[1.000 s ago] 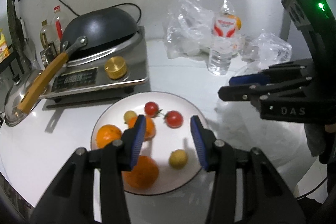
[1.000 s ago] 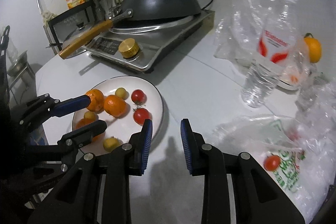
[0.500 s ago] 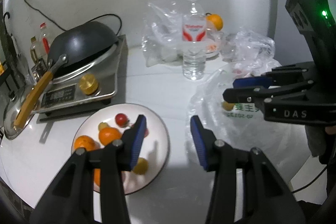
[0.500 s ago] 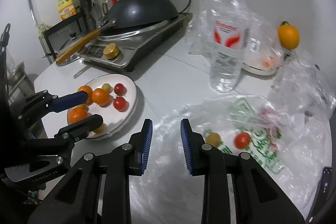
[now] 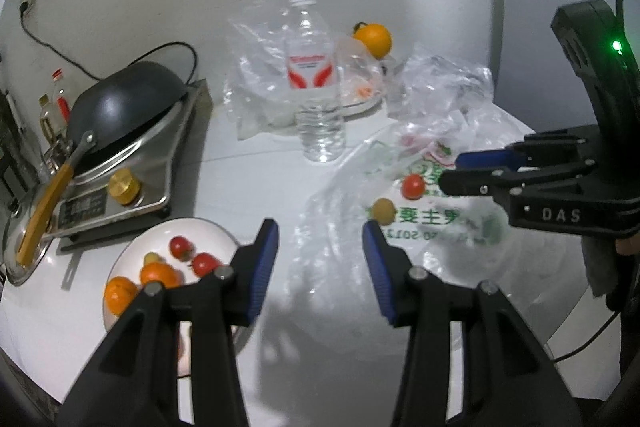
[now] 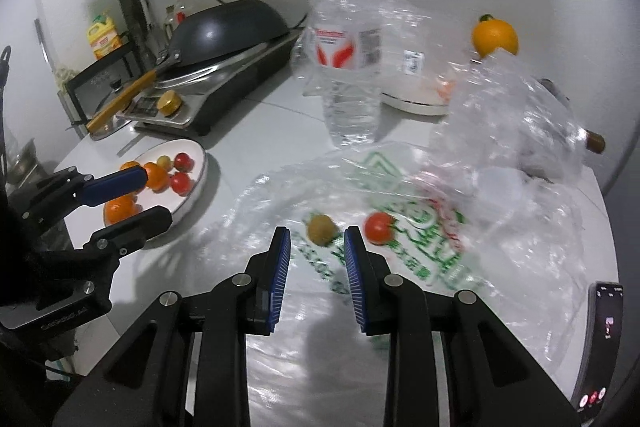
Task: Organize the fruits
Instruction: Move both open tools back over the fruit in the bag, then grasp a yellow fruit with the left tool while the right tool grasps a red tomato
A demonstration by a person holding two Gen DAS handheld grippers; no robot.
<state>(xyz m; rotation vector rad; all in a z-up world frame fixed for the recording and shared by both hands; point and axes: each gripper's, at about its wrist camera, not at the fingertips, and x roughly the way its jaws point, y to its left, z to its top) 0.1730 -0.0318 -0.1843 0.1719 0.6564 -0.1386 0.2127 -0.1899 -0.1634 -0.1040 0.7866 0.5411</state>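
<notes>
A white plate (image 5: 210, 229) (image 6: 203, 163) holds oranges (image 5: 158, 273), red tomatoes (image 5: 181, 246) and a small yellow fruit. To its right lies a clear plastic bag (image 5: 440, 223) (image 6: 424, 251) with green print. A red tomato (image 5: 413, 185) (image 6: 378, 227) and a yellow-green fruit (image 5: 383, 211) (image 6: 321, 229) rest on it. My left gripper (image 5: 320, 251) (image 6: 154, 195) is open and empty, over the bag's left edge beside the plate. My right gripper (image 6: 317, 247) (image 5: 452, 171) hangs open with a narrow gap, its tips just short of the yellow-green fruit.
A water bottle (image 5: 316, 87) (image 6: 348, 67) stands behind the bag among crumpled plastic. A lone orange (image 5: 374, 35) (image 6: 494, 37) sits by a dish at the back. A wok on a cooker (image 5: 120, 107) (image 6: 228, 27) is back left. A phone (image 6: 600, 347) lies at the right edge.
Both grippers have swung to the right, away from the plate and over the printed bag. The tomato and yellow-green fruit on the bag have come into view. Neither jaw gap has changed.
</notes>
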